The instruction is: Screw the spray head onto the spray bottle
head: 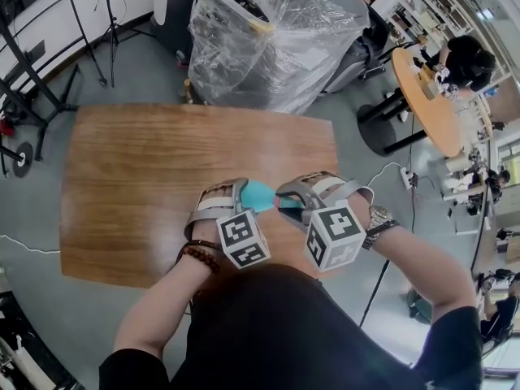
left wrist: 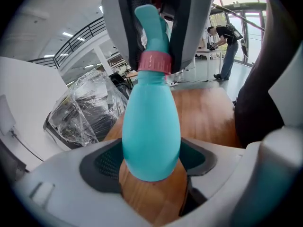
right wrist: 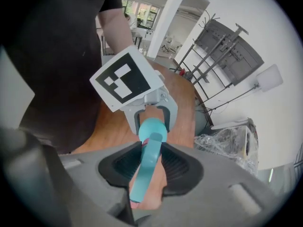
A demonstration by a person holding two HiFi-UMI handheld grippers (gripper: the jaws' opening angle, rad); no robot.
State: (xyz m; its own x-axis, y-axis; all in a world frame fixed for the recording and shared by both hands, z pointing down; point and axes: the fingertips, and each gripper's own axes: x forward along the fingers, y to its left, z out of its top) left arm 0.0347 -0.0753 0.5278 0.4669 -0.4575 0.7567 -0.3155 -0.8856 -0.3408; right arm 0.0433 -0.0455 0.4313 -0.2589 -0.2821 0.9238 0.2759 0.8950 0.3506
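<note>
- Left tool (left wrist: 152,168): jaws clamped on the base end of the teal spray bottle (left wrist: 151,126), with a pad on either side.
- Right tool (right wrist: 150,164): jaws closed on the teal spray head (right wrist: 143,174), which runs lengthwise between the pads.
- The spray head sits on the bottle neck, with the pink collar (left wrist: 154,63) at the joint.
- The bottle lies level between the two tools, over the near part of the wooden table (head: 146,177), close to the person's body.

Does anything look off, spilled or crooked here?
Nothing stands out. The left gripper holds the teal bottle, the right gripper holds the spray head, the pink collar sits at the neck, and no spill shows on the table.
</note>
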